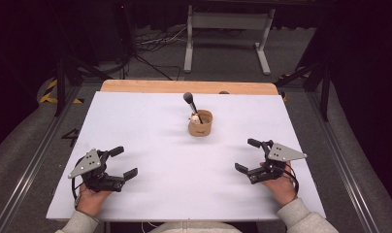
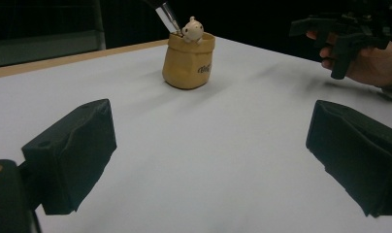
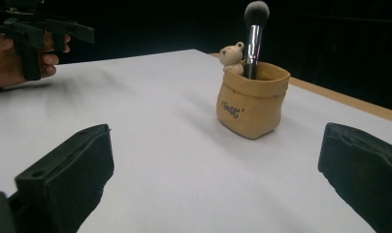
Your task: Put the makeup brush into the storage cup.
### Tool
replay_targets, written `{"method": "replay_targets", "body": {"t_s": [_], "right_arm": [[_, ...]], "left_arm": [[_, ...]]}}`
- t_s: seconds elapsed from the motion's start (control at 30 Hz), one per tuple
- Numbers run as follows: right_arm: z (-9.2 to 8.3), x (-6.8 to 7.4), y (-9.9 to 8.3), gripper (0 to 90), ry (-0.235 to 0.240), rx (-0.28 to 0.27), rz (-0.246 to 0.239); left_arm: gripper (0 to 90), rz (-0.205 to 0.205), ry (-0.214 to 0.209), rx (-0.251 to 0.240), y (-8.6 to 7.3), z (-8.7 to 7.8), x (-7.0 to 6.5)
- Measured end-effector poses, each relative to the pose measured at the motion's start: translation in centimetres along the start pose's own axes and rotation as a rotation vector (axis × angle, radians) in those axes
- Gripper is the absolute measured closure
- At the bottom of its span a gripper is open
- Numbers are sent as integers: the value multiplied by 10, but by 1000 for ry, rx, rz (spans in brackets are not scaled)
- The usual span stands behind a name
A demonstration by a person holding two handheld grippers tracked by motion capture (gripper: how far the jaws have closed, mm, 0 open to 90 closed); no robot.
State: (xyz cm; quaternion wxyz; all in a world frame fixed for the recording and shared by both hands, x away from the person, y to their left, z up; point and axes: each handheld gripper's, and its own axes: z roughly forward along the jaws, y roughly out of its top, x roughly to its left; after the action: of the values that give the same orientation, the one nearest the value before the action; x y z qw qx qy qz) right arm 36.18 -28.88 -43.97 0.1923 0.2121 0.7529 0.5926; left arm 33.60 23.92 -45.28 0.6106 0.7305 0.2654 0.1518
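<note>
Near edge of bench (image 1: 150,194), white sheet covering it: person's two hands come in from the bottom, each holding a claw.

Left claw (image 1: 120,162) at near left, resting low over the sheet, jaws spread wide, nothing between them. Left gripper view confirms: both black jaws far apart, bare white surface in the gap. Left hand (image 1: 91,196) behind it, grey sleeve at the bottom edge.

Right claw (image 1: 246,155) at near right, also wide open and holding nothing. Right gripper view: jaws well apart, white sheet between. Right hand (image 1: 280,184) wraps the grip from below; grey three-cornered plate on top.

The two claws are well apart from each other, roughly level, both angled inward toward the middle.

Farther in, about the middle of the bench, slightly toward the far side: tan pouch-shaped holder (image 1: 200,123), upright, small print on its side. Well apart from both claws. Makeup brush (image 1: 191,105) stands in it, handle down, dark bristle head up, leaning to the far left in the high view. Small cream bear figure (image 3: 231,57) sits at the holder's rim, just beside the brush handle.

Far edge: bare wooden strip (image 1: 136,86) of the bench past the sheet.
</note>
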Motion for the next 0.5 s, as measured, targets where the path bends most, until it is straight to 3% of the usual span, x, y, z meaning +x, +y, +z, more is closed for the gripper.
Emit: {"method": "replay_targets", "body": {"t_s": [0.5], "right_arm": [[1,-1,-1,0,-10,12,9]], "left_arm": [[45,21,9,18,-4,9,0]]}}
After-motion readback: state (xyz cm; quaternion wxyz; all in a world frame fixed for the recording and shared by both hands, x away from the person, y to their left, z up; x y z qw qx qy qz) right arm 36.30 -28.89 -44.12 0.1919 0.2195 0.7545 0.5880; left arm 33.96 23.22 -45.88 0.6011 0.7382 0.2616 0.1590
